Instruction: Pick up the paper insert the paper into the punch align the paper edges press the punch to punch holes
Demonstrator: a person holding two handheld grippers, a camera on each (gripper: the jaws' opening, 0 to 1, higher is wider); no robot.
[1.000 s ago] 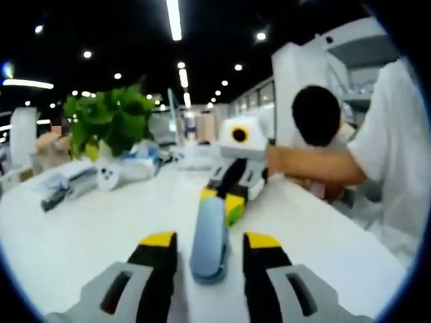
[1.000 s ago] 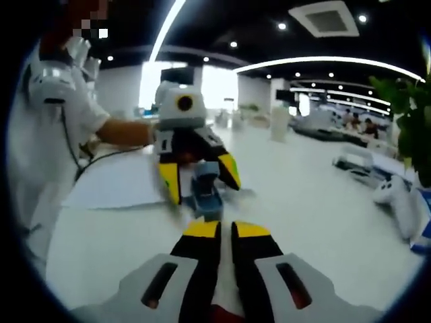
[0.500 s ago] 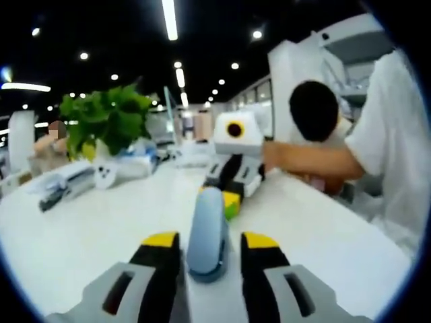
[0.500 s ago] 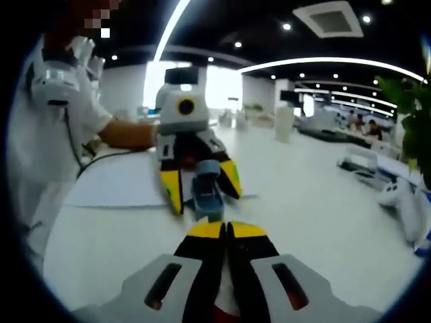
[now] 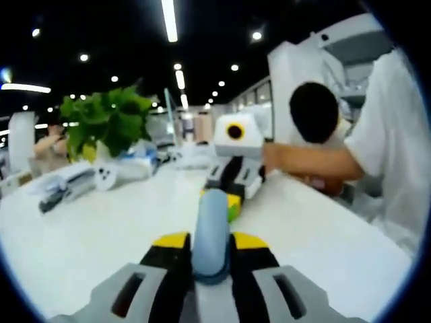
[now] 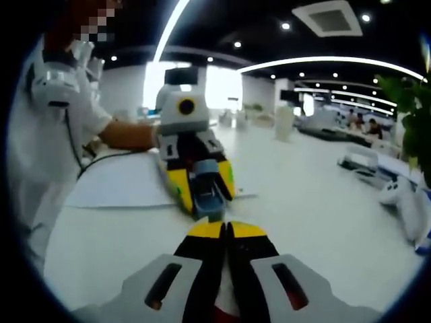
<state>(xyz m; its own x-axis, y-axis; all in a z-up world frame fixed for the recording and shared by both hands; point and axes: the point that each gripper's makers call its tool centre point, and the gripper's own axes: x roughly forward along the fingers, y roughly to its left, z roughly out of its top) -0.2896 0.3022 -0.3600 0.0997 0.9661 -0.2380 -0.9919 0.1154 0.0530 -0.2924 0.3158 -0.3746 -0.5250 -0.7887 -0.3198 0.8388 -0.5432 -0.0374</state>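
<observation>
My left claw (image 5: 211,243) clamps the blue punch (image 5: 211,232) at 6 o'clock; right claw (image 6: 226,231) closed, empty. Paper (image 6: 121,188) uninserted; fetch it next.

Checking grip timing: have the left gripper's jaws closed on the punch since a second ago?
Yes. The left gripper jaws have closed inward against the blue punch, which stays on the white table.

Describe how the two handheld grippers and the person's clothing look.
Each gripper, left gripper and right gripper, has black fingers with yellow tips on a grey body with dark slots. A white box with a yellow-ringed black lens tops each. The person wears a white short sleeve, with a thin dark cable hanging beside it.
</observation>
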